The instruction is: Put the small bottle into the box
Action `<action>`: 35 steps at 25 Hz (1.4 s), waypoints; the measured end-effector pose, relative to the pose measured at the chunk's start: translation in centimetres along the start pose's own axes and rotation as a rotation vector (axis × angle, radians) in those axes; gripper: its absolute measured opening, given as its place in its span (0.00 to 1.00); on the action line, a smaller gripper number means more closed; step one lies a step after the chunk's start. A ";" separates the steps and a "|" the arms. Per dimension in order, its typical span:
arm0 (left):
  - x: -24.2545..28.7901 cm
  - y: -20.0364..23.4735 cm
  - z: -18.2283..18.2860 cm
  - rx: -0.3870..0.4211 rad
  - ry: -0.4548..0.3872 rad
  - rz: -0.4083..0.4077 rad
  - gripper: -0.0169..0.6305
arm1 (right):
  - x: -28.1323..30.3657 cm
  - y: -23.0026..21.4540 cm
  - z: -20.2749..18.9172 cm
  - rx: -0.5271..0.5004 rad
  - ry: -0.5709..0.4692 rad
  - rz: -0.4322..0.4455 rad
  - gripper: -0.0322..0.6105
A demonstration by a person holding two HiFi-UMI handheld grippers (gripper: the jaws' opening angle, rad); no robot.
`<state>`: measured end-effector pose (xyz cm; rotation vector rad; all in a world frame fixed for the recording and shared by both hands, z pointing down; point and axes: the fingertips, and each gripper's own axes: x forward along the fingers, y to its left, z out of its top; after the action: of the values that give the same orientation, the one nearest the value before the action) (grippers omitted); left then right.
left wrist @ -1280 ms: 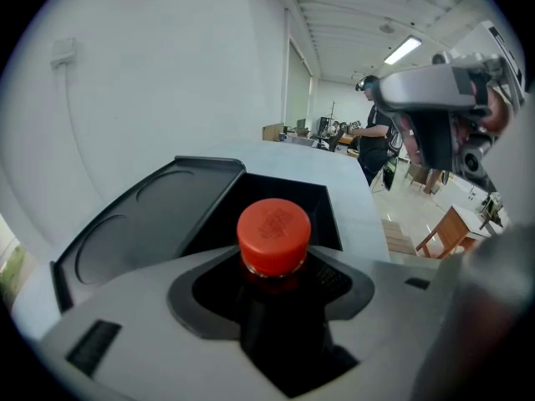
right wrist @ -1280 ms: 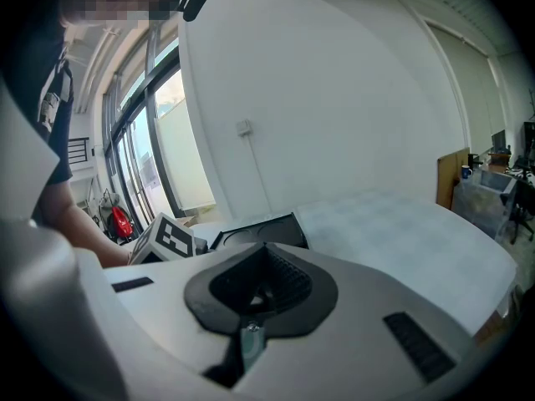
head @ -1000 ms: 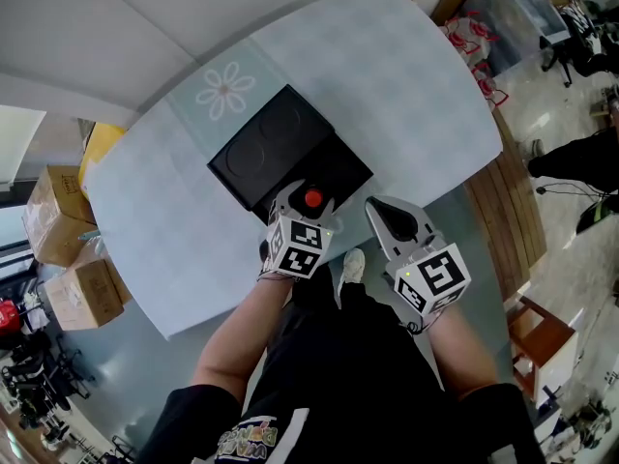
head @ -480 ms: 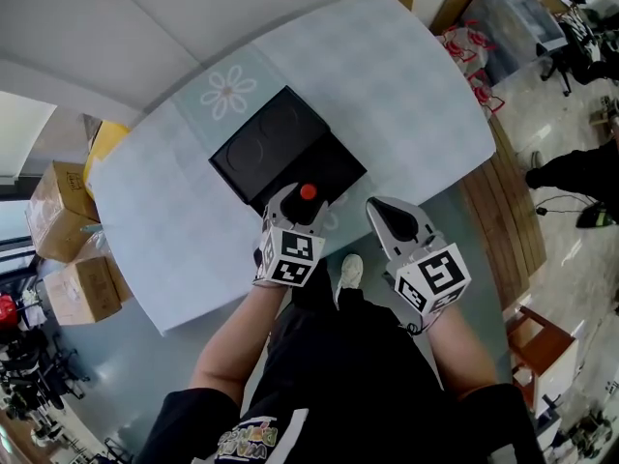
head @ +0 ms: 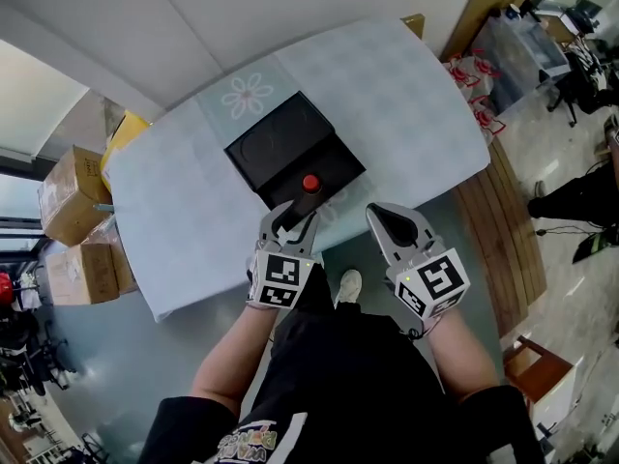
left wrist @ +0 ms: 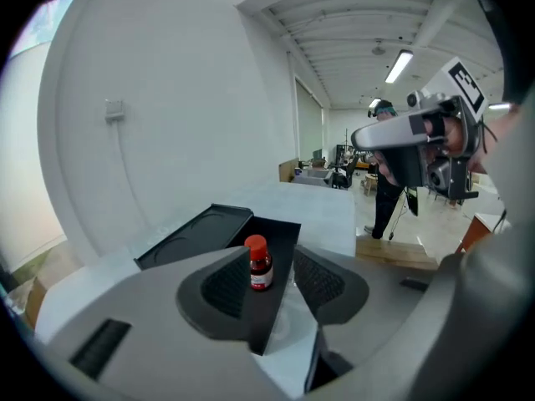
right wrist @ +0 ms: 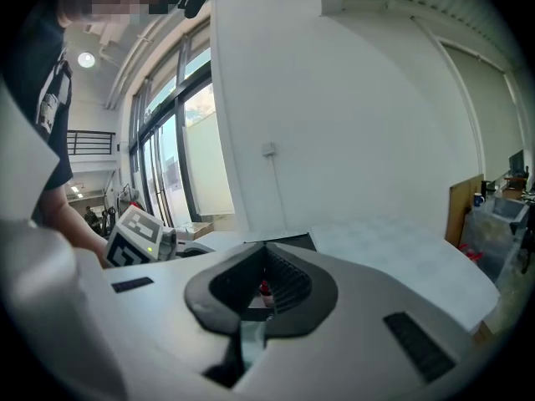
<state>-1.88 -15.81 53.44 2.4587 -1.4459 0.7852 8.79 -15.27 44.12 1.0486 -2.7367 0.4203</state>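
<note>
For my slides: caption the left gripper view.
Small bottle stands upright in the black box, beyond the empty jaws of the left gripper, which have just been closing.

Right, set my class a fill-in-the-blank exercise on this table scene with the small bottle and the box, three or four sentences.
1. The small bottle has a ___ cap.
2. It stands ___ inside the black box.
3. The box's lid lies ___.
4. Beside the lid, the tablecloth shows a printed ___.
Missing words: red; upright; open; flower.
</note>
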 end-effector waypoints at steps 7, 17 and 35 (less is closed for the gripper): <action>-7.1 -1.9 4.1 -0.104 -0.159 0.018 0.04 | -3.1 2.6 1.9 -0.053 -0.047 0.052 0.06; -14.2 -3.9 6.9 -0.207 -0.297 -0.077 0.04 | -4.2 6.6 3.3 -0.061 -0.078 0.117 0.06; -19.8 -1.7 3.4 -0.164 -0.319 -0.231 0.04 | -1.9 16.0 1.5 -0.048 -0.044 0.034 0.06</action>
<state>-6.86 -1.37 40.32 2.6423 -1.2247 0.2265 -0.76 -3.22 39.06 1.0133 -2.7921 0.3385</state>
